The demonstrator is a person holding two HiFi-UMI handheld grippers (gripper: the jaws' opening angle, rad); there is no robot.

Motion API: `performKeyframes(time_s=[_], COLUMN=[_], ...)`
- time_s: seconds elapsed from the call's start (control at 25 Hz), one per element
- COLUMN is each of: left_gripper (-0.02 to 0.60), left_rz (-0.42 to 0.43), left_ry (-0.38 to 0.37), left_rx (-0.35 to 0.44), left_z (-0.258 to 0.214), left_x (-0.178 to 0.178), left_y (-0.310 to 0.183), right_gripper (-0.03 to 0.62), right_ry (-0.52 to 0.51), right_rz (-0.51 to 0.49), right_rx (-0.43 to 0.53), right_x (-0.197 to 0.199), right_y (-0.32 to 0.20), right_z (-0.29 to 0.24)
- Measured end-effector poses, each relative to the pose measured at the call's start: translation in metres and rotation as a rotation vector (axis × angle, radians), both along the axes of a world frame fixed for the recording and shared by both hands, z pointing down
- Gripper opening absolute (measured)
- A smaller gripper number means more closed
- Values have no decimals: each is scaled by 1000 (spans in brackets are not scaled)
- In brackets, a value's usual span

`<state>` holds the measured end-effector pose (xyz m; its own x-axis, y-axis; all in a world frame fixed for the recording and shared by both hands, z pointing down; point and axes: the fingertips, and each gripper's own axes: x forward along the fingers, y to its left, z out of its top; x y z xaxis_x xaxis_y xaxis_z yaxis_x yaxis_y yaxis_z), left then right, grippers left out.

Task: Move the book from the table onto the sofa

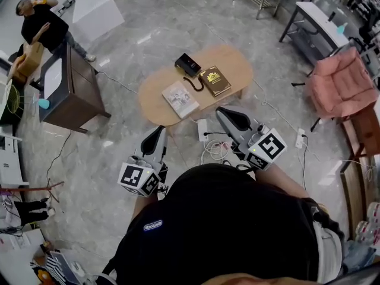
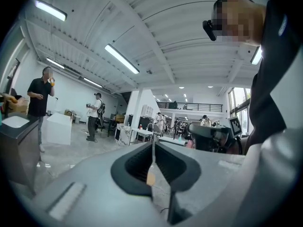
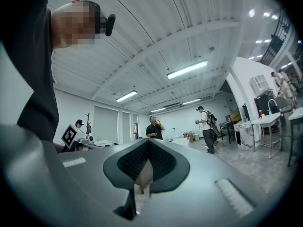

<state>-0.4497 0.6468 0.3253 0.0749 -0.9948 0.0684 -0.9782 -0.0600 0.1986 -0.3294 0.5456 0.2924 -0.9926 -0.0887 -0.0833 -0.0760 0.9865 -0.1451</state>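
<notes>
A brown book with gold print point(image 1: 214, 80) lies on the oval wooden table point(image 1: 237, 61), beside a pale book point(image 1: 180, 98) and a black box point(image 1: 187, 65). A pink sofa chair point(image 1: 340, 83) stands to the right of the table. Both grippers are held level in front of the person's body, short of the table. My left gripper point(image 1: 159, 131) point(image 2: 153, 143) has its jaws closed together with nothing between them. My right gripper point(image 1: 223, 112) point(image 3: 148, 142) is also shut and empty. Neither touches the book.
A dark cabinet point(image 1: 72, 88) stands at the left, with a person point(image 1: 43, 24) behind it. A power strip and white cables point(image 1: 209, 142) lie on the floor before the table. A grey bench point(image 1: 316, 22) sits at the back right.
</notes>
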Motion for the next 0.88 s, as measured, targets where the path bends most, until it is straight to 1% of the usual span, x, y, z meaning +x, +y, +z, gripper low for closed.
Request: performKeyframes(time_s=[0.04, 0.08, 0.12, 0.16, 0.24, 0.36, 0.44, 0.6, 0.68, 0.88], left_gripper=[39, 66, 86, 103, 129, 186, 215, 253, 273, 304], left_rz=[-3, -6, -10, -14, -23, -36, -47, -65, -67, -60], left_ry=[-7, -14, -21, -26, -29, -30, -32, -34, -30, -12], left_rx=[1, 0, -2, -3, -4, -2, 6, 12, 13, -1], left_z=[0, 0, 0, 1, 4, 6, 6, 7, 8, 18], left_x=[-1, -2, -4, -8, -16, -26, -34, -48, -55, -72], left_y=[0, 0, 0, 1, 4, 8, 13, 25, 30, 45], right_gripper=[31, 84, 189, 207, 209, 260, 279, 327, 361, 393], right_ry=[0, 1, 7, 14, 25, 30, 31, 42, 53, 87], right_rz=[-2, -6, -7, -6, 0, 5, 6, 6, 7, 12], right_rx=[-2, -9, -17, -25, -30, -29, -29, -16, -10, -9], right_x=[0, -1, -3, -6, -11, -18, -23, -35, -42, -58], right_y=[0, 1, 2, 2, 2, 4, 6, 17, 23, 40], right_z=[0, 1, 3, 5, 8, 10, 10, 10, 11, 18])
